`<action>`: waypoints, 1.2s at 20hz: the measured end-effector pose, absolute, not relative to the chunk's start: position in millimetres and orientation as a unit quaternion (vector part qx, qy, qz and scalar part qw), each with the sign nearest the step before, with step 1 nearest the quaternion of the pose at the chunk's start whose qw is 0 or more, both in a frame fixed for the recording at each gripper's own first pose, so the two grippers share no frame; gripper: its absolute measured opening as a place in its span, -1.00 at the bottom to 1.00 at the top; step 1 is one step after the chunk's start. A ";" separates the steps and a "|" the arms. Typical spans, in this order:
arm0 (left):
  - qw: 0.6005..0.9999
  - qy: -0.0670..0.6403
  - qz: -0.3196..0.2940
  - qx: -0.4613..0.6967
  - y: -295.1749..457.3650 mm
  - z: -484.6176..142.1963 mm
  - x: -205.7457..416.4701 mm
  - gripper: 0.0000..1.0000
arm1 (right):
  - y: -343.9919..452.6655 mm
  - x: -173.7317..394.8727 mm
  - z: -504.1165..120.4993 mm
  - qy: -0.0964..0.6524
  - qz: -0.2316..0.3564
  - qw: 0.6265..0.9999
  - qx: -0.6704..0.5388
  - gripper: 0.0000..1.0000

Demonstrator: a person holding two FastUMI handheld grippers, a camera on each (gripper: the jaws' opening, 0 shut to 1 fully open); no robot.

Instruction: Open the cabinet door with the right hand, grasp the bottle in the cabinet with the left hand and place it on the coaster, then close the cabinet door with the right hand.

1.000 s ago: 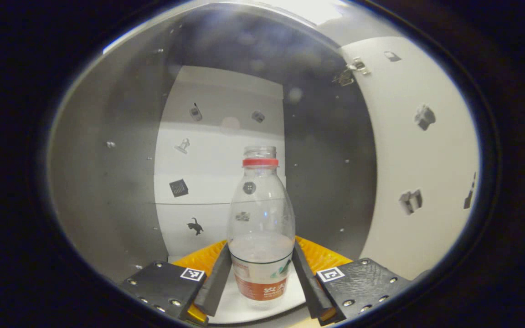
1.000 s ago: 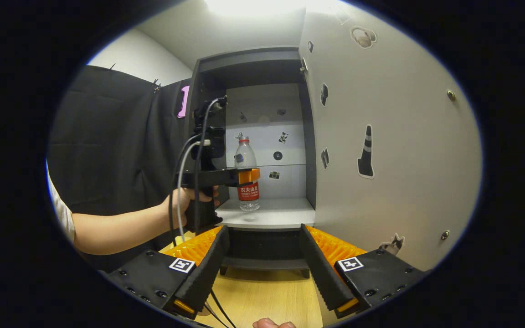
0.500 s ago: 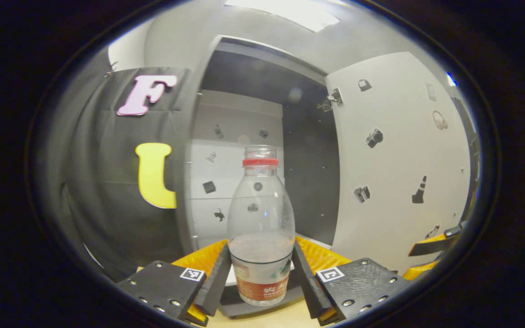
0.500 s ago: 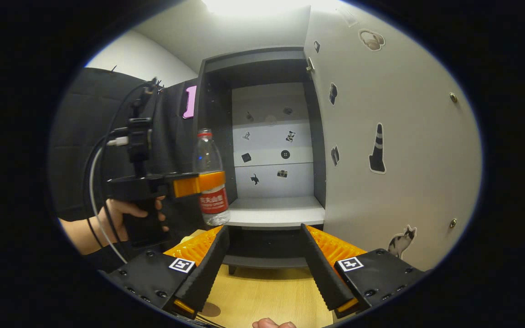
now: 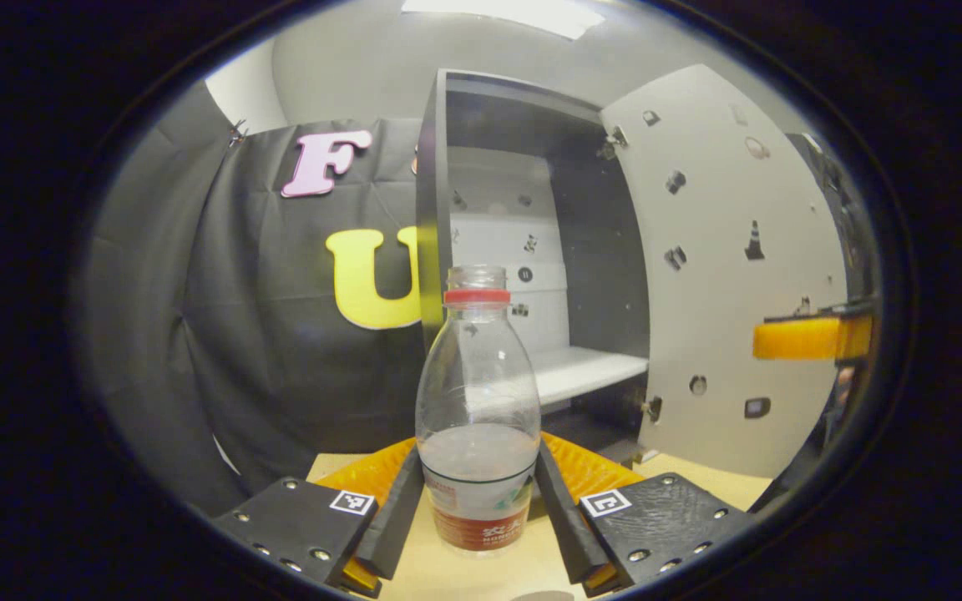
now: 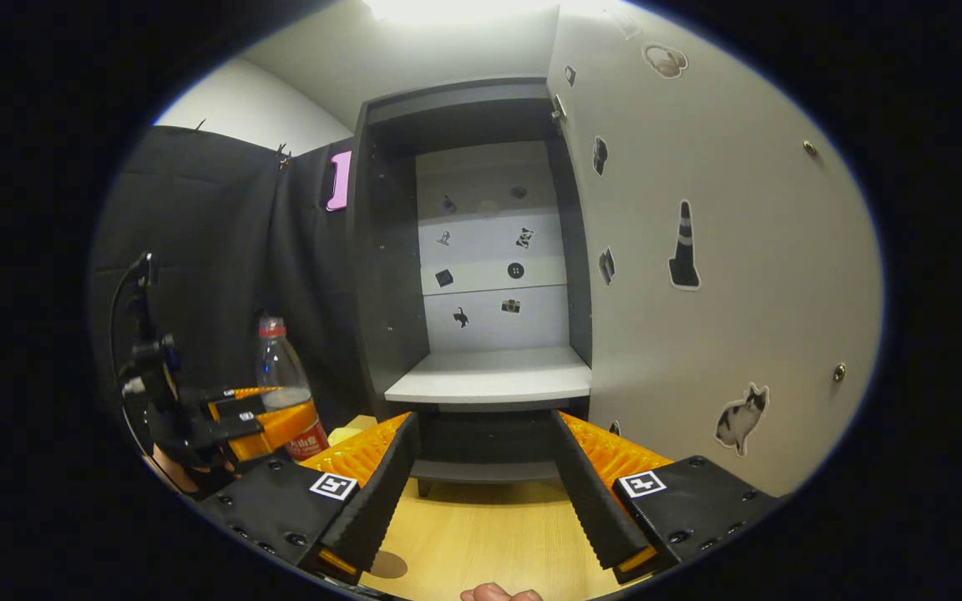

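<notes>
A clear plastic bottle (image 5: 478, 376) with a red neck ring, a red label and a little water stands upright between the fingers of my left gripper (image 5: 478, 480), which is shut on its lower body. It hangs just above the wooden table (image 5: 698, 480), outside and left of the cabinet (image 5: 585, 367). In the right gripper view the bottle (image 6: 281, 380) and the left gripper (image 6: 251, 417) are low at the far left. My right gripper (image 6: 481, 492) is open in front of the bare shelf (image 6: 489, 386). A brown round coaster (image 6: 387, 565) lies on the table by its left finger.
The cabinet door (image 6: 698, 275) stands wide open to the right, its inner face dotted with stickers. The black cloth wall (image 5: 281, 334) hangs left of the cabinet. Part of the right gripper (image 5: 807, 338) shows at the right edge of the left gripper view. A fingertip (image 6: 493, 593) shows at the bottom.
My left gripper has carried the bottle off the shelf, out of the cabinet, then left and down toward the table. The right gripper has barely moved and stays open.
</notes>
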State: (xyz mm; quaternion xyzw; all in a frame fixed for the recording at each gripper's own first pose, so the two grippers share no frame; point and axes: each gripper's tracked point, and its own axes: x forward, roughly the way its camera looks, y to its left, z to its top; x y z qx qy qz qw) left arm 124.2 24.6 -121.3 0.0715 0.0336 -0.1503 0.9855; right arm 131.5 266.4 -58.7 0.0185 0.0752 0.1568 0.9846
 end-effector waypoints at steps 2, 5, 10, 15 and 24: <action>0.987 0.056 -0.143 0.054 32.6 -164.8 111.7 0.45 | 262.6 129.5 -70.4 0.092 0.155 0.984 0.016 0.96; 0.989 0.071 -0.132 0.017 39.0 -214.5 95.4 0.45 | 256.9 127.9 -87.4 0.114 0.148 0.982 0.019 0.96; 0.988 0.100 -0.117 0.001 34.6 -291.6 77.2 0.45 | 251.9 125.1 -110.8 0.141 0.142 0.980 0.001 0.96; 0.991 0.100 -0.091 0.011 36.3 -338.9 68.8 0.49 | 256.2 124.9 -115.5 0.133 0.153 0.979 -0.026 0.96; 0.992 0.095 -0.084 0.021 27.6 -374.1 49.5 0.49 | 262.4 107.9 -155.1 0.184 0.175 0.964 -0.075 0.96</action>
